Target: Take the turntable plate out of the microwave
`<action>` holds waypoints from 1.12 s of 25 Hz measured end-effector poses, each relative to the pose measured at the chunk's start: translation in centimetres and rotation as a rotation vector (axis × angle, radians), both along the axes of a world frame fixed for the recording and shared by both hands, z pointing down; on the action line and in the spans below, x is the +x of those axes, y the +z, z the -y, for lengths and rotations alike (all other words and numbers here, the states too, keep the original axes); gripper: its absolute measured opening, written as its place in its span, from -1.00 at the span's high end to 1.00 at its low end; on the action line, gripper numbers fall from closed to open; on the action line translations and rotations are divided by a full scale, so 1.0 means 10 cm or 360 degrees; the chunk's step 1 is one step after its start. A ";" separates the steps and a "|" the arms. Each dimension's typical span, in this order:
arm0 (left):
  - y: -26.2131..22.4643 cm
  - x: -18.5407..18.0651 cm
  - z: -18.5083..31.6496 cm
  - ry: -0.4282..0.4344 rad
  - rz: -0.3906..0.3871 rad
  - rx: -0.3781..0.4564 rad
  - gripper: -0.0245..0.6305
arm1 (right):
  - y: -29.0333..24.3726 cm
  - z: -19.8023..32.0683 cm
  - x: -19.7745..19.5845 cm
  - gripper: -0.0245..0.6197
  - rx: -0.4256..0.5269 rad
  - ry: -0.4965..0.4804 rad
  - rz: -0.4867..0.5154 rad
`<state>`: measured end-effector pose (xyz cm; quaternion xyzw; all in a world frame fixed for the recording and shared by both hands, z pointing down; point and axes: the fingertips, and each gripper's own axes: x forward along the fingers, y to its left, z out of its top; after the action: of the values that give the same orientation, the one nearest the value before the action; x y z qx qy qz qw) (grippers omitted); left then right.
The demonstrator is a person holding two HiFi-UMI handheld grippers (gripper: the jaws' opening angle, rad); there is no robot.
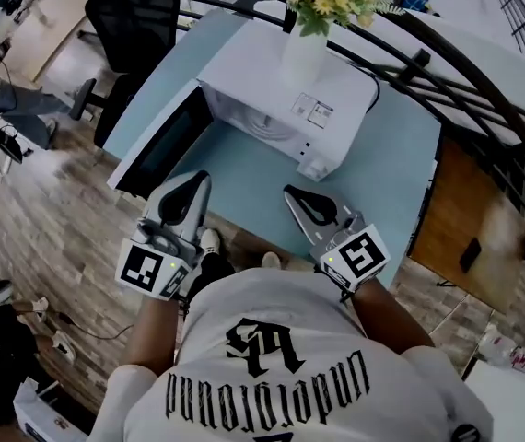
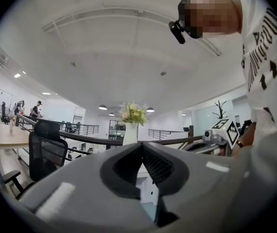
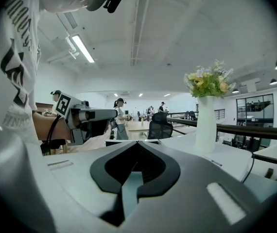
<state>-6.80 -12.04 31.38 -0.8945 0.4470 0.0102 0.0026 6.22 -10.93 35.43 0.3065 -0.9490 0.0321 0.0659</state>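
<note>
Turntable plate is hard to make out from the head view; pale curved lines inside the open front of the microwave (image 1: 281, 99) may be its rim, but that is uncertain. The microwave stands on a light blue table (image 1: 244, 187), its dark-windowed door (image 1: 163, 144) swung wide to the left, and a white vase (image 1: 304, 52) of flowers stands on its top. The left gripper (image 1: 194, 180) and right gripper (image 1: 292, 192) hang side by side over the near table edge, clear of the microwave.

In the left gripper view, the left gripper (image 2: 141, 144) has its jaws pressed together on nothing and points toward the vase (image 2: 130, 132); a black chair (image 2: 46, 149) stands to the left.

In the right gripper view, the right gripper (image 3: 136, 143) is likewise closed and empty, with the vase (image 3: 206, 125) to its right.
</note>
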 end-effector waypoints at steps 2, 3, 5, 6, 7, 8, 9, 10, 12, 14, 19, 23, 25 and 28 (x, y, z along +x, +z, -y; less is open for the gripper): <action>-0.01 -0.02 0.13 0.0067 -0.0006 0.0001 0.77 | -0.03 0.08 -0.05 0.91 0.0005 0.0055 -0.0009; -0.01 -0.04 0.19 0.0101 -0.0006 0.0000 0.77 | -0.04 0.12 -0.08 0.91 0.0007 0.0083 -0.0013; 0.00 -0.11 0.31 0.0160 -0.0007 -0.0014 0.77 | -0.06 0.21 -0.15 0.91 0.0007 0.0149 -0.0011; 0.01 -0.15 0.37 0.0183 -0.0006 -0.0021 0.77 | -0.08 0.25 -0.18 0.91 0.0010 0.0186 -0.0004; 0.00 -0.20 0.43 0.0205 -0.0005 -0.0024 0.77 | -0.10 0.29 -0.22 0.91 0.0017 0.0225 0.0005; -0.01 -0.25 0.49 0.0226 -0.0006 -0.0024 0.77 | -0.13 0.34 -0.26 0.91 0.0026 0.0263 0.0013; -0.02 -0.30 0.54 0.0249 -0.0008 -0.0022 0.77 | -0.16 0.37 -0.31 0.91 0.0035 0.0297 0.0019; -0.03 -0.34 0.59 0.0273 -0.0010 -0.0019 0.77 | -0.18 0.40 -0.35 0.91 0.0041 0.0327 0.0023; -0.04 -0.42 0.66 0.0322 -0.0010 -0.0014 0.77 | -0.20 0.44 -0.46 0.91 0.0042 0.0374 0.0022; -0.05 -0.49 0.71 0.0369 -0.0015 -0.0012 0.77 | -0.20 0.48 -0.56 0.91 0.0040 0.0413 0.0015; -0.05 -0.66 0.80 0.0483 -0.0033 -0.0014 0.77 | -0.14 0.55 -0.86 0.91 0.0012 0.0495 0.0029; -0.05 -0.78 0.80 0.0578 -0.0042 -0.0027 0.77 | -0.11 0.57 -1.11 0.91 0.0001 0.0547 0.0036; -0.03 -0.83 0.78 0.0625 -0.0027 -0.0019 0.77 | -0.07 0.59 -1.20 0.91 -0.0008 0.0584 0.0041; 0.00 -0.88 0.81 0.0648 0.0020 -0.0022 0.77 | -0.03 0.65 -1.23 0.91 -0.0020 0.0663 0.0030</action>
<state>-15.63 -20.10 31.39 -0.9664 0.2570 0.0018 -0.0028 -6.04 -17.46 35.14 0.4953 -0.8655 0.0538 0.0509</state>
